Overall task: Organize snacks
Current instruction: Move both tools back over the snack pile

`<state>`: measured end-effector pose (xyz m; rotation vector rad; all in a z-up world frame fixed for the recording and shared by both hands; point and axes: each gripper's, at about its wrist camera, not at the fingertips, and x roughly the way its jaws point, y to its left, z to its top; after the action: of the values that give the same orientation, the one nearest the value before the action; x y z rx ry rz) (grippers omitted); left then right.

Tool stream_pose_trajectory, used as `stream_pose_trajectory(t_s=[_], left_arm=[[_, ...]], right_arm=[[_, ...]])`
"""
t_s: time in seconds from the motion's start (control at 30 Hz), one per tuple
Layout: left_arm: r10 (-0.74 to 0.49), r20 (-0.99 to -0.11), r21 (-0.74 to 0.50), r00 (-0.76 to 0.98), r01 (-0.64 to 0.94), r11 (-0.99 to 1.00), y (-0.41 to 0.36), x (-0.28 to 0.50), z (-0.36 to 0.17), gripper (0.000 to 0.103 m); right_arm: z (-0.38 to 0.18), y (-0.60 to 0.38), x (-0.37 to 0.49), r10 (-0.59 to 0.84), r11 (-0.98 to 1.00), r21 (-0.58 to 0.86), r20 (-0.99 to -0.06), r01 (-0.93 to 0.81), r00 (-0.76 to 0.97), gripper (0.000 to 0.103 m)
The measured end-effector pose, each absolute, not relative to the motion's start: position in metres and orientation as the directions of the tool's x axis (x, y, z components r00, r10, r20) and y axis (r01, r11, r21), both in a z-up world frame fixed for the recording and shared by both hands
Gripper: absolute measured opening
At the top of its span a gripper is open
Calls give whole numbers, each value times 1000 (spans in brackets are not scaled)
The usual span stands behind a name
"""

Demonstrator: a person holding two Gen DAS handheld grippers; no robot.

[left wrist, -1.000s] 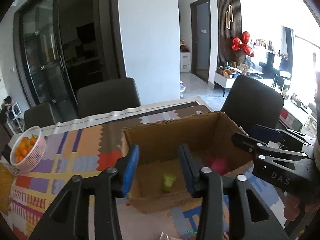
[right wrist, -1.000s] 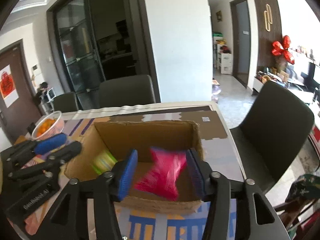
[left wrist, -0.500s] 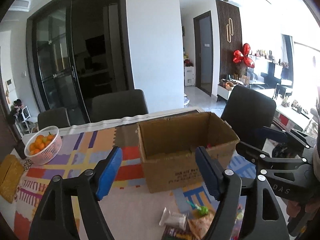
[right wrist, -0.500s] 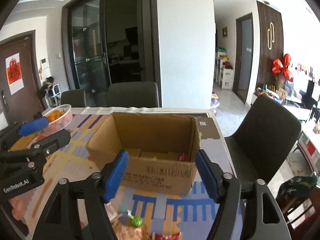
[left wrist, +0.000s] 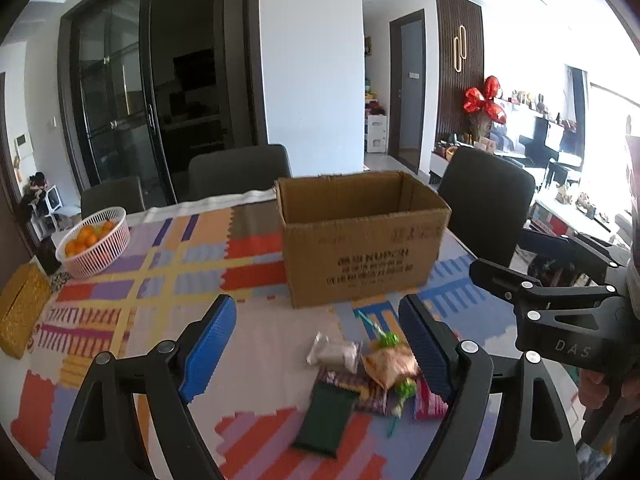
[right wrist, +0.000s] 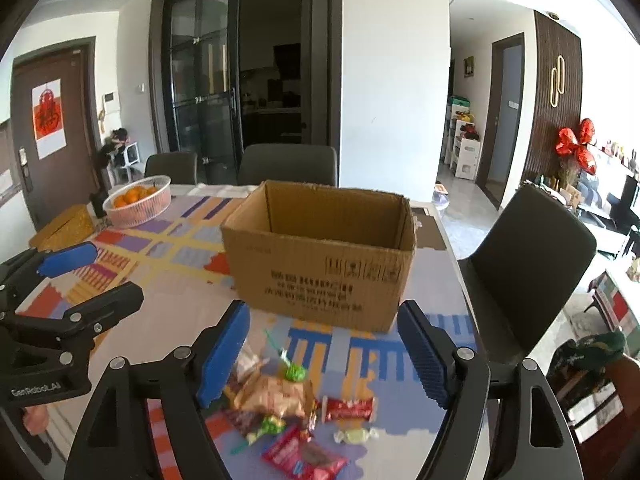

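Both tongs — left, right — are opening, empty, over the snacks at the desk's near edge before the box; best take one packet each.

Strong daylight pours in from the windows on the right of both views and burns them to plain white, while the glass doors at the back stay dark. The table is evenly lit with only soft, faint shadows under the cardboard box. Both pictures bow hard toward black rounded corners, and the box's print and the nearest snacks are slightly smeared.
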<state>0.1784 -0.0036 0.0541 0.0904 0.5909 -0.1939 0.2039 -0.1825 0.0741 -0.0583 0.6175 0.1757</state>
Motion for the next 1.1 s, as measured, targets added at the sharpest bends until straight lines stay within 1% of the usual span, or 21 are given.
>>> stream_pose_trajectory(t_s=[0.1,0.27,0.5,0.8,0.9,1.1], left_arm=[[-163,-578,27,800,218,975,-6,169,48,84],[-164,-618,7,769,214,977,-3,160,32,85],[-144,-689,15,710,213,977,-3,155,0,85],[-148,-777,2,612,237,971,-10,161,-42,84],[-143,-793,11,592,249,969,-12,164,-52,84],[-103,-818,61,566,263,963,-15,175,-68,84]], right_arm=[[67,-179,192,163,980,6,-598,-200,785,77],[48,-173,180,161,975,-9,-662,-222,732,77],[15,-164,171,145,963,-43,-753,-268,642,77],[-27,-162,172,135,952,-34,-846,-304,517,77],[-41,-163,174,131,951,-26,-869,-308,477,77],[-60,-159,180,65,940,-87,-904,-330,423,77]])
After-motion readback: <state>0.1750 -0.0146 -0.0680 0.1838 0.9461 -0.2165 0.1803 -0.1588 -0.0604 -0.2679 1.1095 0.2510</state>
